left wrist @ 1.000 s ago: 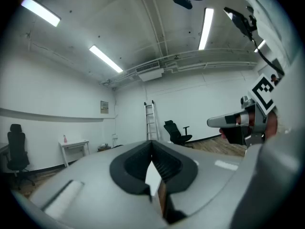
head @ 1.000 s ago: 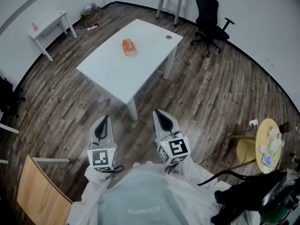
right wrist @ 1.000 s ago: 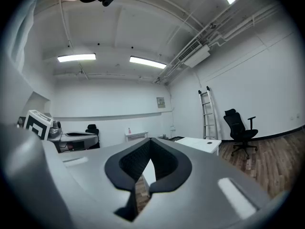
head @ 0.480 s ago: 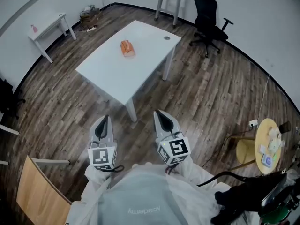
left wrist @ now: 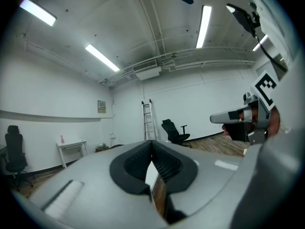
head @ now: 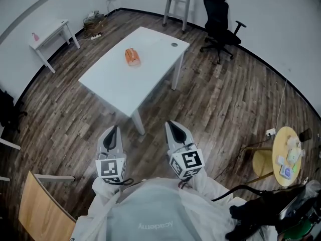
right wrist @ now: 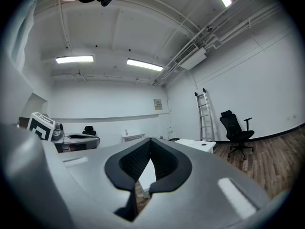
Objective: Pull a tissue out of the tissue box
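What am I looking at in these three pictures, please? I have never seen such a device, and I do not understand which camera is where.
There is no robot here. A person holds two hand tools, the left gripper and the right gripper. The picture from above comes from a camera on the person's head. The other two come from a camera riding on each gripper, looking along its fingers into the room. Both grippers have their fingers closed, with nothing held between them. Ahead stands a white table, and on it lies an orange tissue box, some way from both grippers. Beyond the table are a black office chair and a ladder by the wall.
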